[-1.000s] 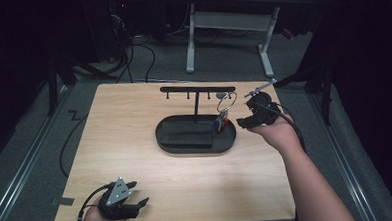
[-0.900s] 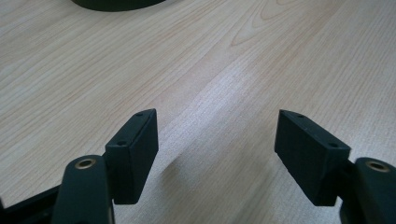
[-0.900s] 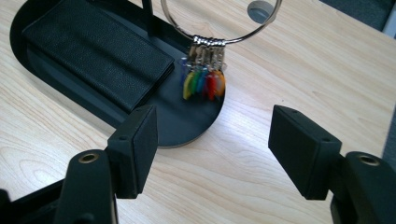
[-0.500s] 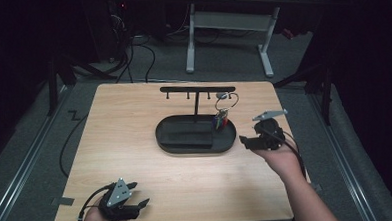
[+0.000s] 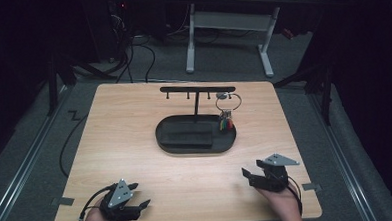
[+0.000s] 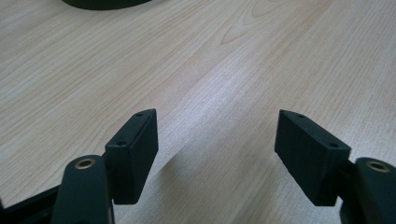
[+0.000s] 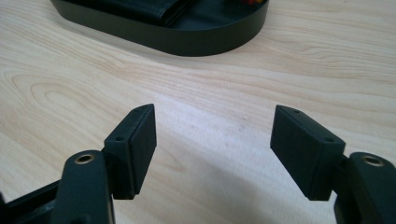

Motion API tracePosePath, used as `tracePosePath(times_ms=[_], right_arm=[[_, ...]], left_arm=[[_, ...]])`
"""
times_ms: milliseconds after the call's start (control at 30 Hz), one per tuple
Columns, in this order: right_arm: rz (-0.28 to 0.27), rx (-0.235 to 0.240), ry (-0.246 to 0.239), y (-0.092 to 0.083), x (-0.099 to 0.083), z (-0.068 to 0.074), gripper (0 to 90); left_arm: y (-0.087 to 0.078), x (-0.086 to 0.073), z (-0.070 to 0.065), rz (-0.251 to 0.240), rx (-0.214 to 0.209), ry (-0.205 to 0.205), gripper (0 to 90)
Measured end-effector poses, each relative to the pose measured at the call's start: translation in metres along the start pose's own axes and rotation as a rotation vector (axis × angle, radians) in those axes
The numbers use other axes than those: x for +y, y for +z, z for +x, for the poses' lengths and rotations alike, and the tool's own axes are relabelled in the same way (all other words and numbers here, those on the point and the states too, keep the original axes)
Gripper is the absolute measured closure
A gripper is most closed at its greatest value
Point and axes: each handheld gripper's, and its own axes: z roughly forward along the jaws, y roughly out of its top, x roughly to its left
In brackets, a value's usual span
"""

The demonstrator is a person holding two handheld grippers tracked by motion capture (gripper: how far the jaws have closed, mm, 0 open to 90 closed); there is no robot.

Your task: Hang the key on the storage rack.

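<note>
A black oval tray sits mid-table, with a T-shaped hook stand rising from it. A key ring with coloured keys hangs from the stand's right end. A flat black wallet-like item lies in the tray. My left gripper rests at the front left edge, open and empty. My right gripper is low at the front right, pointing toward the tray. It is open, its jaws have just opened slightly wider, and only bare wood lies between them.
The light wooden table has its front edge just behind both hands. A cable trails off the left side. A white desk frame stands on the floor beyond the table.
My right hand has come away from the hanging keys, moving down and back to the front right of the table. The left hand has stayed put.
</note>
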Motion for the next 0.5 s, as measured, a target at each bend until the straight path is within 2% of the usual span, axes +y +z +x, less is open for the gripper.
tracePosePath(times_ms=[67,100,167,300,500], right_arm=[[-0.057,-0.041,-0.013,-0.006,-0.012,0.005,30.5],[-0.091,-0.046,-0.012,-0.010,-0.020,0.008,30.1],[-0.077,0.005,0.012,-0.014,-0.025,0.013,25.9],[-0.041,0.006,-0.045,-0.010,-0.029,0.019,26.1],[-0.037,0.019,-0.060,-0.002,-0.025,0.022,26.0]], left_arm=[[0.001,0.000,-0.001,0.007,-0.002,0.004,30.8],[0.001,0.000,-0.001,0.007,-0.004,0.006,30.8],[0.001,0.000,-0.003,0.003,-0.007,0.002,30.8],[0.000,-0.001,-0.005,0.012,0.001,0.007,30.8],[-0.005,-0.003,-0.007,0.013,0.017,0.018,30.9]])
